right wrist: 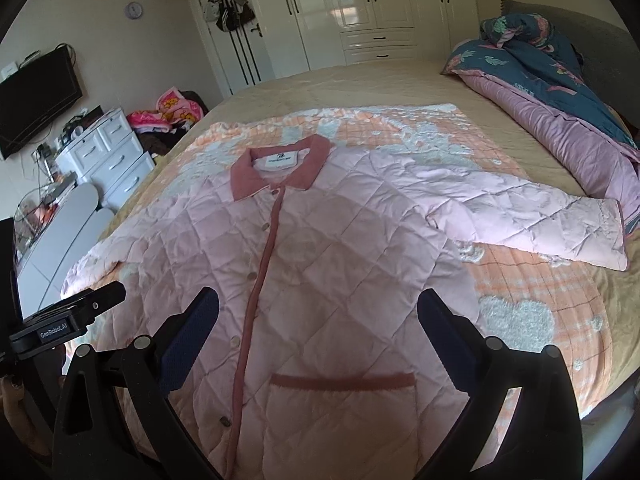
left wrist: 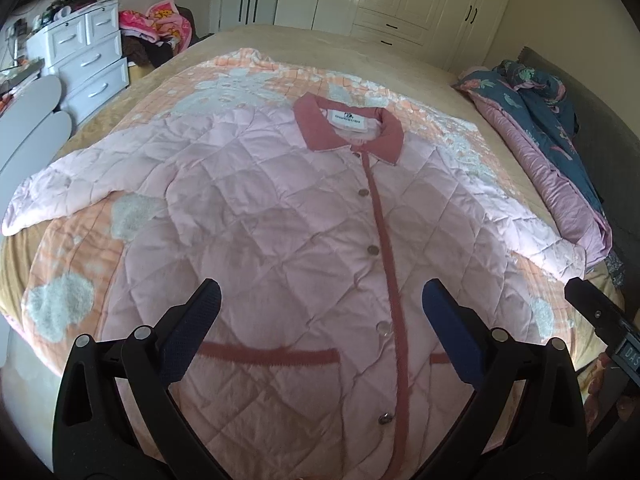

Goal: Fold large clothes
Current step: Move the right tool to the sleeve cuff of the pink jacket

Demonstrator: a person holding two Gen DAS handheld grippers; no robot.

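A pale pink quilted jacket (left wrist: 280, 216) with a darker pink collar, button placket and pocket trims lies flat, front up and buttoned, on an orange and white blanket (left wrist: 80, 264) on the bed. Both sleeves are spread out to the sides. It also shows in the right wrist view (right wrist: 340, 264). My left gripper (left wrist: 320, 300) is open and empty, held above the jacket's lower front. My right gripper (right wrist: 318, 308) is open and empty above the lower right part, over a pocket (right wrist: 344, 412). The right gripper's body (left wrist: 600, 320) shows in the left view.
A rolled dark floral and pink duvet (right wrist: 560, 100) lies along the bed's right side by the headboard. White drawers (left wrist: 88, 64) and a pile of clothes (left wrist: 156, 28) stand left of the bed. White wardrobes (right wrist: 360, 12) line the far wall.
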